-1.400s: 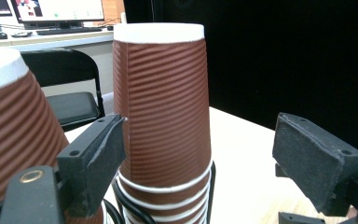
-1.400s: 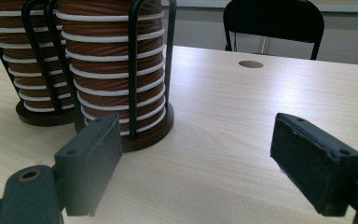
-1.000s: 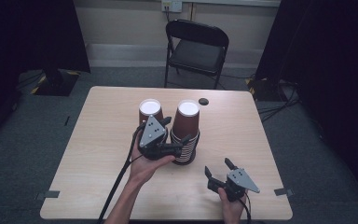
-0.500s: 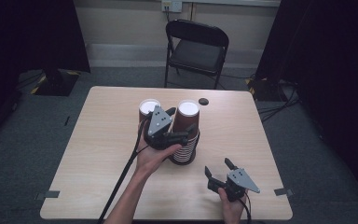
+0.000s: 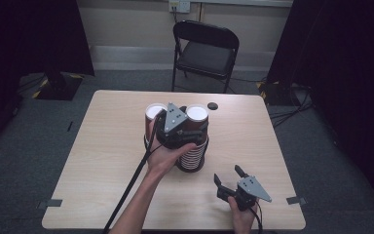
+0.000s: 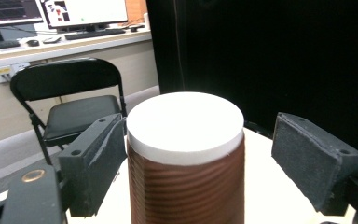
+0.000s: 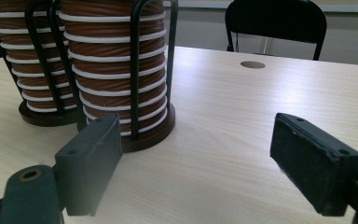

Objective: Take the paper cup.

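Left tongs [image 6: 186, 154] around top cup [image 6: 185, 158] of right stack [image 5: 193, 141], jaws just opening, one pad at the cup's side, the other clear, no grip. Right tongs [image 5: 228, 176] wide open, empty, low over desk [image 5: 102, 146], near the stack.

Left gripper [image 5: 175, 127] hides cup stack [image 5: 193, 146] middle; chair [image 7: 275, 21] top cut off.

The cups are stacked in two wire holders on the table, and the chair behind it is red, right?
Not quite: the folding chair is black, as the high view shows. The paper cups do sit stacked in two wire holders on the table.
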Demonstrator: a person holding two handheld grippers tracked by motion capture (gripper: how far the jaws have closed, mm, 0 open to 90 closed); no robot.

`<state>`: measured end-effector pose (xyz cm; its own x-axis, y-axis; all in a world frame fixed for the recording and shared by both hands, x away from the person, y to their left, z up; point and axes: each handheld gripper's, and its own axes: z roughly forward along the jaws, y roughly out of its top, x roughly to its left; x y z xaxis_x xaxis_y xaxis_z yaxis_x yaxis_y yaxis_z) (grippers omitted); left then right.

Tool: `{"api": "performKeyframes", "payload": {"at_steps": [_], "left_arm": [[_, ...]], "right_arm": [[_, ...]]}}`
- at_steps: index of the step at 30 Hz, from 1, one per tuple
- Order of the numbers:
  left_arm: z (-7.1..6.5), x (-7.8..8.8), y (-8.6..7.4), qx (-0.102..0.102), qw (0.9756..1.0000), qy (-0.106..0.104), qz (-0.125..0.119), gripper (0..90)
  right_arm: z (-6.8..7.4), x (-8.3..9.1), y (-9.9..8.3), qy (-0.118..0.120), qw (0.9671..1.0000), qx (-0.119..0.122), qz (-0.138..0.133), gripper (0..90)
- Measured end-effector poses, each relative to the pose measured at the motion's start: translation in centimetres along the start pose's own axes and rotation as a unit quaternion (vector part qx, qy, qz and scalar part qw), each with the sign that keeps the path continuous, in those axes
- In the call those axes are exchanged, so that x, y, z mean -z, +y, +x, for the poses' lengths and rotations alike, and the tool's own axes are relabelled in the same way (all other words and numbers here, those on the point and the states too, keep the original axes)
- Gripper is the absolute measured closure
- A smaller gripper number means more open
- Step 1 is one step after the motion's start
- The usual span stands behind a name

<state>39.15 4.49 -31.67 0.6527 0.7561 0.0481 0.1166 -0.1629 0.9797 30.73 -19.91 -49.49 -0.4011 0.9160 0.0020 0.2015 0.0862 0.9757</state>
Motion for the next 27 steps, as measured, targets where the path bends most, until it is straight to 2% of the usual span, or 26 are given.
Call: {"api": "performKeyframes", "payload": {"at_steps": [6, 15, 21, 25, 27], "left_arm": [[0.2, -1.2, 0.3, 0.008, 0.9998, 0.007, 0.017, 17.9], [0.3, -2.5, 0.4, 0.005, 0.9991, 0.008, 0.041, 17.4], [0.1, -3.1, 0.1, -0.006, 0.9984, 0.009, 0.055, 17.4], [0.3, -3.4, -0.2, 0.006, 0.9979, 0.009, 0.065, 20.4], [0.2, -3.5, -0.4, 0.002, 0.9975, 0.011, 0.069, 20.1]], "right_arm": [[0.0, 0.0, 0.0, 0.001, 1.0000, -0.001, 0.000, 15.8], [0.0, 0.0, 0.0, 0.002, 1.0000, 0.001, -0.001, 15.8], [0.0, 0.0, 0.0, 0.002, 1.0000, 0.001, -0.002, 15.9], [0.0, 0.0, 0.0, 0.001, 1.0000, 0.000, -0.003, 15.8], [0.0, 0.0, 0.0, 0.001, 1.0000, 0.000, -0.003, 15.9]]}}
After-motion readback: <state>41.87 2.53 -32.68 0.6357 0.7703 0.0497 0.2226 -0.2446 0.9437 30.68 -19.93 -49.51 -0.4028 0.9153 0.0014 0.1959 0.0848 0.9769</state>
